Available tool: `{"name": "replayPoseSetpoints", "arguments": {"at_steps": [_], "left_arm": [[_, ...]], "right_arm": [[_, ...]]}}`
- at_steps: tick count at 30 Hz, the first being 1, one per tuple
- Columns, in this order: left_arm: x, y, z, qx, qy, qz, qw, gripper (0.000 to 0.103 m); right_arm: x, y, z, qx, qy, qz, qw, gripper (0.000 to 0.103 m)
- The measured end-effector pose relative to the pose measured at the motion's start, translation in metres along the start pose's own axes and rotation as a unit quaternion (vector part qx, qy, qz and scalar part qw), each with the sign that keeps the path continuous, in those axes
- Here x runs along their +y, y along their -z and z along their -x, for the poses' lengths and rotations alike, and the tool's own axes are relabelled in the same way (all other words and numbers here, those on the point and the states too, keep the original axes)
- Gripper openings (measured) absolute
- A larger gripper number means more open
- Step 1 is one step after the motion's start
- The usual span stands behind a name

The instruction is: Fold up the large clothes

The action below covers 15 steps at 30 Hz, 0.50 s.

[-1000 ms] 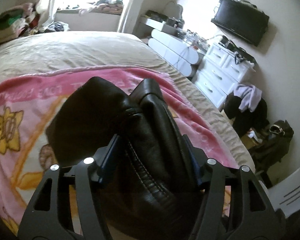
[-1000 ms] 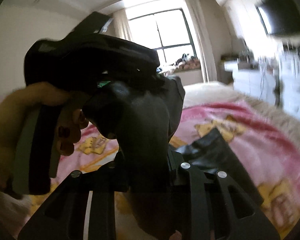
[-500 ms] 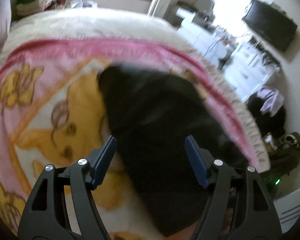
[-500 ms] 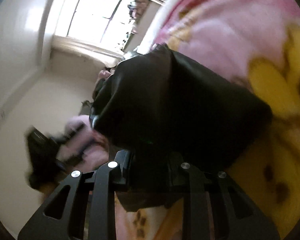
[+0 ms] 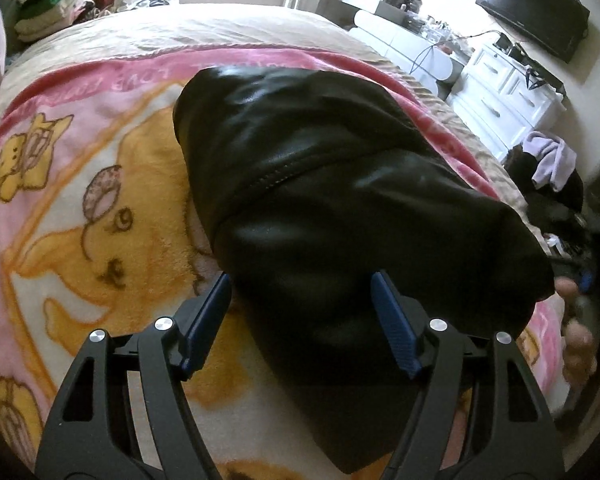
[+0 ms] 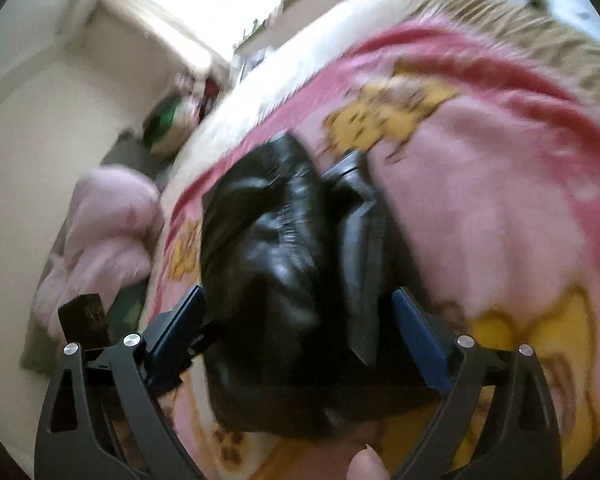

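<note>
Leather, black and glossy, is lying in a folded bundle across the middle of the left wrist view: the black leather garment (image 5: 320,184) is resting on the pink cartoon blanket (image 5: 92,200) that is covering the bed (image 5: 204,36), its far end reaching toward the top of the frame and its near end running down between your tools. In the right wrist view the same garment (image 6: 268,256) is sitting in the centre, blurred, with folds bunching up.

Your left gripper (image 5: 302,320) is standing fairly wide, its blue pads on either side of the near end without pressing on it, so it is holding nothing. Your right gripper (image 6: 300,336) is opening at this moment; the garment is lying between its pads, but they are not clamping it.

Risk is lying in the material, as I judge it. Stiff leather is likely to spring back once both grips are off, so the top layer may be lifting or sliding out of line. Pulling either gripper away low could also be dragging a fold with it, or snagging the fleecy blanket underneath.
</note>
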State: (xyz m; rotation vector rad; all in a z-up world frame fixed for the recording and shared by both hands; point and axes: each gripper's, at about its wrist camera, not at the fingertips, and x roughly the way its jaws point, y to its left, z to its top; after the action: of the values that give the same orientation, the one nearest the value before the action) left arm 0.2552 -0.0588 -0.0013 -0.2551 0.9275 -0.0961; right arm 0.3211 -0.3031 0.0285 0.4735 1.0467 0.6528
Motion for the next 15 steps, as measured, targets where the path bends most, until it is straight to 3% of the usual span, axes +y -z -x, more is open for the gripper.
{"name": "replayPoseSetpoints", "arguments": {"at_steps": [1,2,3,5,7,8,10,13,15], "left_arm": [[0.000,0.000,0.000,0.000,0.001,0.000,1.0000,0.064],[0.001,0.000,0.001,-0.001,0.000,0.001,1.0000,0.064],[0.002,-0.001,0.002,-0.002,0.001,0.002,1.0000,0.064],[0.002,-0.001,0.003,-0.004,0.000,0.001,1.0000,0.066],[0.002,-0.002,0.007,-0.012,0.005,-0.001,0.9999,0.075],[0.002,-0.002,0.009,-0.014,0.007,0.000,0.9999,0.075],[0.002,-0.002,0.008,-0.011,-0.002,-0.005,0.9999,0.075],[0.001,0.001,0.001,0.000,-0.002,-0.003,1.0000,0.077],[0.001,0.003,-0.004,0.006,0.002,0.000,1.0000,0.082]], "right_arm": [[0.007,-0.005,-0.009,0.007,0.029,0.013,0.999,0.090],[0.015,0.001,-0.008,0.011,0.040,0.042,0.998,0.063],[0.019,0.002,-0.009,0.011,0.036,0.058,0.998,0.029],[0.030,0.010,0.006,-0.007,0.018,0.090,0.996,0.024],[0.029,0.015,0.026,-0.043,-0.010,0.096,0.994,0.024],[0.023,0.015,0.030,-0.054,-0.005,0.098,0.994,0.024],[-0.001,0.018,0.021,-0.050,0.018,0.083,0.995,0.024],[-0.033,0.026,0.005,-0.032,0.015,0.040,0.999,0.028],[-0.038,0.028,0.005,-0.035,0.020,0.034,0.999,0.040]]}}
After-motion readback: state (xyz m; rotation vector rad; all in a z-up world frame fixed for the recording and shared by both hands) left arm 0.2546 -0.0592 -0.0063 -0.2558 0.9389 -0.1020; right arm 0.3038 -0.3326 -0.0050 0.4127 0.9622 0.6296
